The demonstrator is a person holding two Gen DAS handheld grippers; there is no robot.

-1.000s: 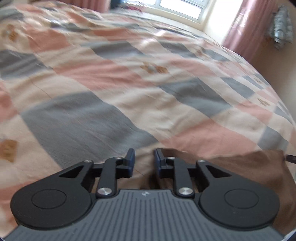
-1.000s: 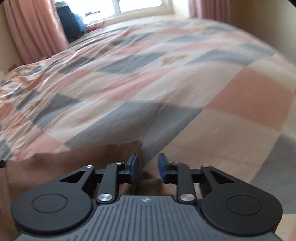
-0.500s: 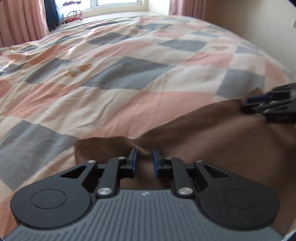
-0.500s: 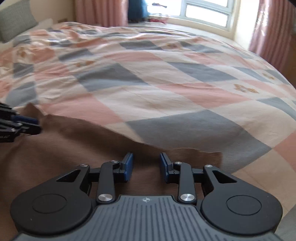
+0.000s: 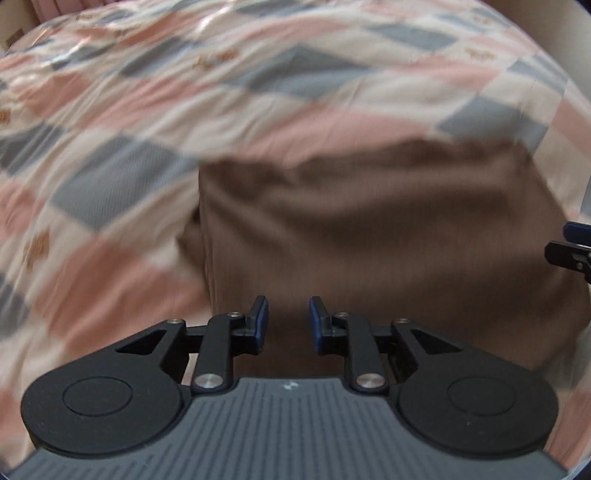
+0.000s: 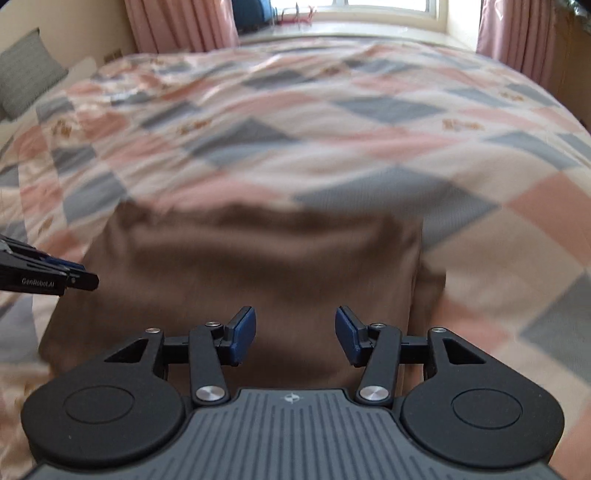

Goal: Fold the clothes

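Both grippers hover low over the folded brown cloth garment (image 5: 369,229), fingers pointing up the bed. The left gripper (image 5: 285,320) has its jaws parted with nothing between them; the right gripper (image 6: 294,334) gapes wider, also empty. The garment (blurred) lies on the pink-and-grey checked quilt (image 6: 314,122), its long axis running away from both cameras.

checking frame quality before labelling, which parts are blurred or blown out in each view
Left wrist view: brown garment and checked bedspread motion-smeared, left gripper sharp. Right wrist view: same smear on the cloth, right gripper crisp, window overexposed, edges bent by fisheye.
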